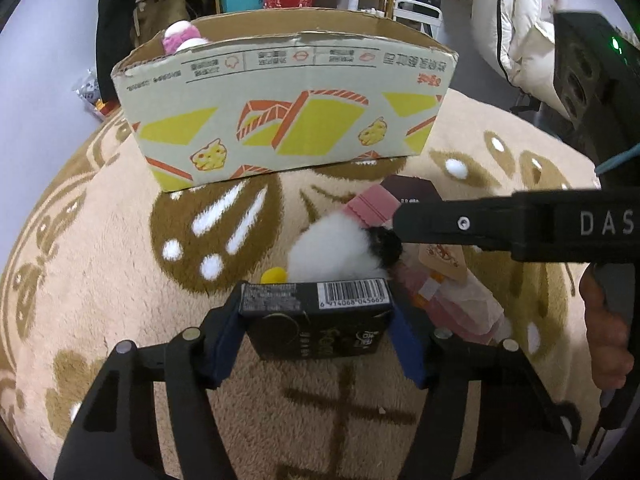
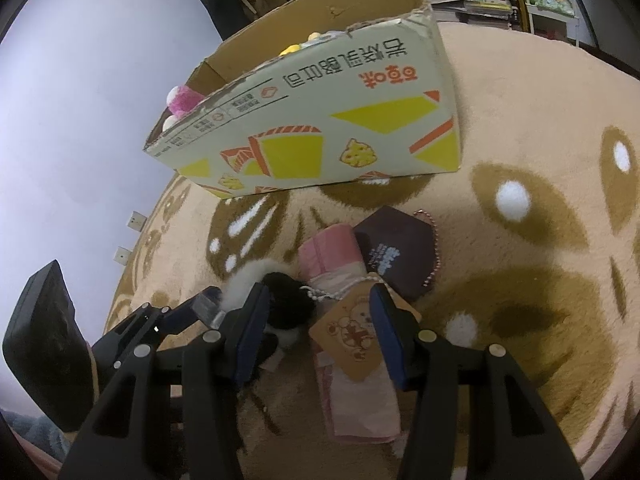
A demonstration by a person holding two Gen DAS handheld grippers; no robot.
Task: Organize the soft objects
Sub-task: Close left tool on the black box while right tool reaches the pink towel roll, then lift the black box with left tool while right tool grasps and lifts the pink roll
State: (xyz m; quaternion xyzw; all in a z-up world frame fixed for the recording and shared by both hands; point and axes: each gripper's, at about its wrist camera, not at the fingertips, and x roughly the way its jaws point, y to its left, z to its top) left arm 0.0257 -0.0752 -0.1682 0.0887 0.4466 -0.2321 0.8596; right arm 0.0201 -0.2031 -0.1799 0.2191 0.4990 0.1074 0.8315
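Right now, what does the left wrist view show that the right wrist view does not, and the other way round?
Only the left wrist view shows the black packet with a barcode, clamped in the left gripper, and the hand holding the right gripper.

Only the right wrist view shows the dark brown pouch in full with its bead chain, and the right gripper open over the paper tag.

Both show the cardboard box with a pink toy inside, the black-and-white plush, the pink pouch and the rug.
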